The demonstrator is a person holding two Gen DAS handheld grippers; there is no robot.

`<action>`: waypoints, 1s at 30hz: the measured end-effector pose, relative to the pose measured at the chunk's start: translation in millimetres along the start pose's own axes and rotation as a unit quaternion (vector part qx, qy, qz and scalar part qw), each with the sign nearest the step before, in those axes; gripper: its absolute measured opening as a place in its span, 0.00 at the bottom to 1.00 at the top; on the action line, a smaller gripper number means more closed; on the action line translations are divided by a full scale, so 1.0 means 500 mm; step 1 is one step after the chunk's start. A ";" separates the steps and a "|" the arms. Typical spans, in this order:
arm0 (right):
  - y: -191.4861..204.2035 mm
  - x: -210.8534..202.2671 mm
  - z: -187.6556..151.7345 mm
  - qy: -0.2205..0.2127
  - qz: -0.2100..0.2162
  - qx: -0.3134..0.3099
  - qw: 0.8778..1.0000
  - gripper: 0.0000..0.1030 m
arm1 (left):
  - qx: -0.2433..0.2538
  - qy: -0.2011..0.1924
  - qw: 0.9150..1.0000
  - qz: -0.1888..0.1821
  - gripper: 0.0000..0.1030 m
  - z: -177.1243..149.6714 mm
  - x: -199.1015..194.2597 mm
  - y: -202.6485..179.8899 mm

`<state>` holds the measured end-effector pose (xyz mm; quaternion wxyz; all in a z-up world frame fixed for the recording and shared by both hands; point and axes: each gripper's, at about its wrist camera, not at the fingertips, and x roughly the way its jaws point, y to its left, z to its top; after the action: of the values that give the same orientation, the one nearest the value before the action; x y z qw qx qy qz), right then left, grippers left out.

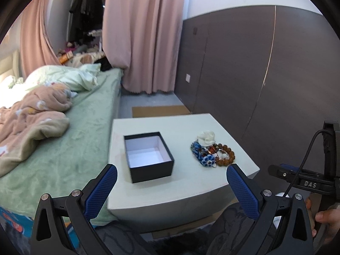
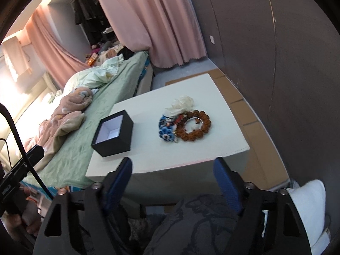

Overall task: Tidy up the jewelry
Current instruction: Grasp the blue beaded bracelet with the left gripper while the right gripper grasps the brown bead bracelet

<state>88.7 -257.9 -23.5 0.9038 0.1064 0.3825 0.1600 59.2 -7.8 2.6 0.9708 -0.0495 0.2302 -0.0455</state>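
Observation:
An open black box (image 1: 148,156) with a white empty inside stands on the white table (image 1: 184,182); it also shows in the right wrist view (image 2: 113,132). To its right lies a jewelry pile: a brown bead bracelet (image 1: 227,156) (image 2: 194,128), a blue beaded piece (image 1: 204,157) (image 2: 166,132) and a white flower-like piece (image 1: 206,138) (image 2: 180,104). My left gripper (image 1: 172,176) is open and empty, short of the table's near edge. My right gripper (image 2: 173,167) is open and empty at the near edge, in front of the pile.
A bed (image 1: 70,131) with green sheet and crumpled blankets runs along the table's left side. A dark wall panel (image 1: 244,74) stands to the right. Pink curtains (image 1: 142,36) hang behind. Cardboard (image 2: 250,127) lies on the floor by the table. The right gripper's body (image 1: 306,180) shows at right.

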 end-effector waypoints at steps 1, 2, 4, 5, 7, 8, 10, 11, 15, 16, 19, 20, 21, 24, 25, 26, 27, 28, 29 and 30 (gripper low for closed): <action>-0.010 0.010 0.003 0.006 0.002 0.005 1.000 0.64 | -0.005 -0.003 1.000 -0.006 1.00 0.000 0.007 -0.004; -0.019 0.020 0.006 0.012 0.004 0.011 1.000 0.63 | -0.012 -0.005 1.000 -0.012 0.99 0.000 0.017 -0.009; -0.035 0.035 0.009 0.018 0.006 0.021 1.000 0.61 | -0.011 0.013 1.000 -0.016 0.96 0.000 0.045 -0.019; -0.042 0.042 0.011 0.021 0.006 0.024 0.999 0.59 | -0.012 0.026 0.999 -0.020 0.93 -0.003 0.059 -0.023; -0.055 0.056 0.016 0.027 0.009 0.029 0.999 0.57 | -0.012 0.053 0.998 -0.026 0.88 -0.006 0.091 -0.031; -0.060 0.062 0.017 0.028 0.009 0.032 0.999 0.57 | -0.014 0.062 0.998 -0.029 0.86 -0.007 0.105 -0.036; -0.072 0.076 0.022 0.033 0.008 0.037 0.999 0.57 | -0.023 0.091 0.995 -0.037 0.85 -0.010 0.130 -0.041; -0.077 0.083 0.025 0.036 0.009 0.040 0.999 0.56 | -0.023 0.097 0.994 -0.040 0.84 -0.012 0.141 -0.046; -0.099 0.110 0.034 0.050 0.011 0.049 0.997 0.51 | -0.028 0.145 0.988 -0.053 0.81 -0.021 0.191 -0.061; -0.102 0.115 0.036 0.054 0.012 0.051 0.997 0.51 | -0.025 0.152 0.987 -0.054 0.81 -0.024 0.204 -0.067; -0.115 0.133 0.047 0.063 0.011 0.054 0.997 0.48 | -0.024 0.169 0.983 -0.059 0.79 -0.029 0.243 -0.078; -0.120 0.139 0.051 0.065 0.011 0.055 0.996 0.46 | -0.027 0.172 0.983 -0.062 0.77 -0.029 0.250 -0.082; -0.123 0.146 0.055 0.069 0.011 0.058 0.996 0.45 | -0.027 0.175 0.982 -0.063 0.75 -0.031 0.260 -0.085; -0.132 0.161 0.062 0.077 0.013 0.064 0.995 0.44 | -0.028 0.188 0.979 -0.071 0.71 -0.035 0.286 -0.097; -0.135 0.164 0.063 0.080 0.013 0.065 0.995 0.44 | -0.026 0.192 0.978 -0.073 0.71 -0.038 0.296 -0.101; -0.138 0.168 0.065 0.082 0.013 0.065 0.994 0.44 | -0.024 0.196 0.978 -0.074 0.68 -0.039 0.304 -0.105; -0.143 0.172 0.067 0.084 0.014 0.066 0.994 0.44 | -0.022 0.199 0.977 -0.075 0.67 -0.042 0.312 -0.107; -0.146 0.175 0.068 0.086 0.013 0.067 0.994 0.44 | -0.018 0.205 0.976 -0.076 0.67 -0.046 0.324 -0.111; -0.152 0.179 0.068 0.088 0.012 0.070 0.994 0.44 | -0.017 0.209 0.975 -0.076 0.67 -0.049 0.333 -0.114; -0.156 0.182 0.069 0.091 0.011 0.072 0.993 0.44 | -0.017 0.213 0.974 -0.076 0.67 -0.051 0.343 -0.117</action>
<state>189.8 -298.6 -84.3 0.8535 0.1606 0.4720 0.1513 196.4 -86.9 -89.0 0.8923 -0.0722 0.4277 -0.1253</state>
